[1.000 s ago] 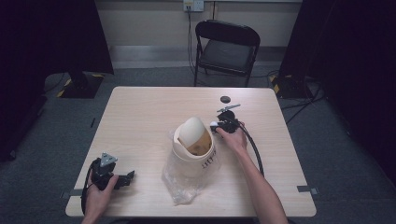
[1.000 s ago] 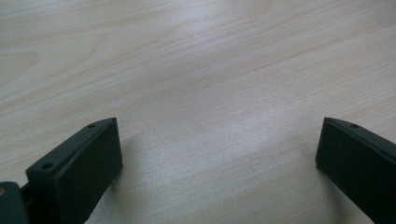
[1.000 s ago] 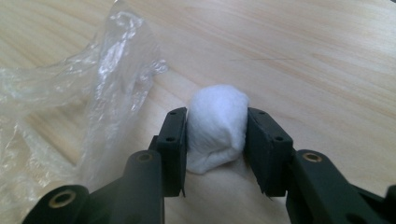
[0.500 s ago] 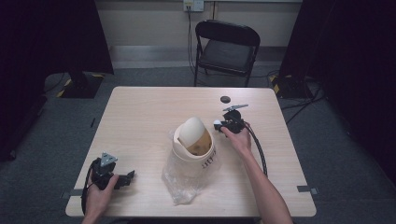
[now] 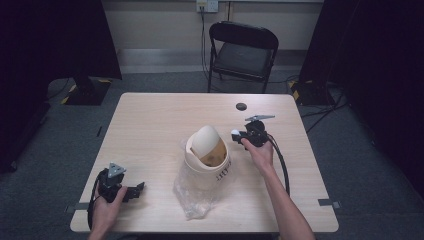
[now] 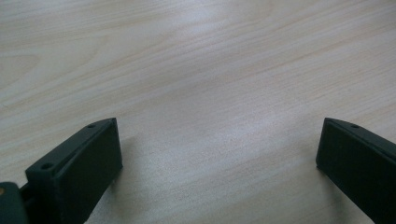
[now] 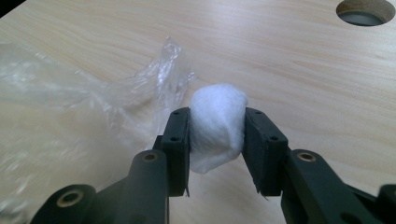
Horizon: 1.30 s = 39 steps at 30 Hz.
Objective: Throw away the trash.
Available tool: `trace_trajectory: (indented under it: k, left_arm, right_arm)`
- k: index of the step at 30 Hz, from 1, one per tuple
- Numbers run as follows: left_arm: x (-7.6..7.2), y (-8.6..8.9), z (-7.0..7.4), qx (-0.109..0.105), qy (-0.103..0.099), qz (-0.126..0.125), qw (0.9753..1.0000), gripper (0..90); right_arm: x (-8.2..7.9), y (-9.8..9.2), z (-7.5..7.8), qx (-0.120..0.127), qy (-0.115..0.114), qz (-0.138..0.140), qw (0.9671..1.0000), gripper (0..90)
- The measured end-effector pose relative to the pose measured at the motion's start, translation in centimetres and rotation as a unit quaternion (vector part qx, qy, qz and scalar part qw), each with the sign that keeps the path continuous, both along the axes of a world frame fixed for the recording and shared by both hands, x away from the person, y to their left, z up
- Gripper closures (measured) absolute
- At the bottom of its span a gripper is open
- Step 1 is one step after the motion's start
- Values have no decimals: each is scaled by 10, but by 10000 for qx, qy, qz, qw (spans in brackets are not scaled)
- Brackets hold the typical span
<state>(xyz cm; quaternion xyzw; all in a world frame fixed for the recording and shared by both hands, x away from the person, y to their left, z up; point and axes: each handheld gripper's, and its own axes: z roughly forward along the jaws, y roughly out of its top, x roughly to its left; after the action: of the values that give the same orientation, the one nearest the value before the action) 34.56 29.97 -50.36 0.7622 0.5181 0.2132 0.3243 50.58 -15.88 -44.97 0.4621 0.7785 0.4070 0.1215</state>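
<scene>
Clamped in the right gripper (image 7: 217,140) jaws: a cotton ball (image 7: 218,126), just right of the bin (image 5: 207,155), above the desk (image 5: 150,130). Soft, light, squashable; best pinched mid-body. Left gripper (image 6: 219,163) jaws apart, empty, far left of bin.

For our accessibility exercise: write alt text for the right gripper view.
Two black jaws of the right gripper pinch a white cotton ball above a light wooden table. Crumpled clear plastic film lies to the left; a round cable hole sits top right.
</scene>
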Motion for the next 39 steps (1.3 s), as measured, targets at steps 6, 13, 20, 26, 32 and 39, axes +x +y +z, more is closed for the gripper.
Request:
trace_trajectory:
  k: [6, 13, 20, 26, 32, 39]
  left_arm:
    - [0, 0, 0, -4, 0, 0, 10000, 0]
    - [0, 0, 0, -5, 0, -2, 10000, 0]
    - [0, 0, 0, -9, -5, -2, 10000, 0]
    - [0, 0, 0, -13, -7, -5, 10000, 0]
    - [-1, 0, 0, 0, -4, -20, 10000, 0]
    - [-1, 0, 0, 5, -10, -4, 10000, 0]
  right_arm:
    - [-19, -8, 8, 118, -133, 79, 9998, 641]
    - [-37, -11, 18, 159, -313, 223, 9991, 643]
    - [-59, -15, 30, 223, -492, 300, 9981, 644]
    - [-69, -20, 42, 263, -590, 258, 9976, 644]
    - [-79, -20, 50, 357, -623, 355, 9968, 644]
    - [-87, -13, 56, 198, -527, 461, 9973, 653]
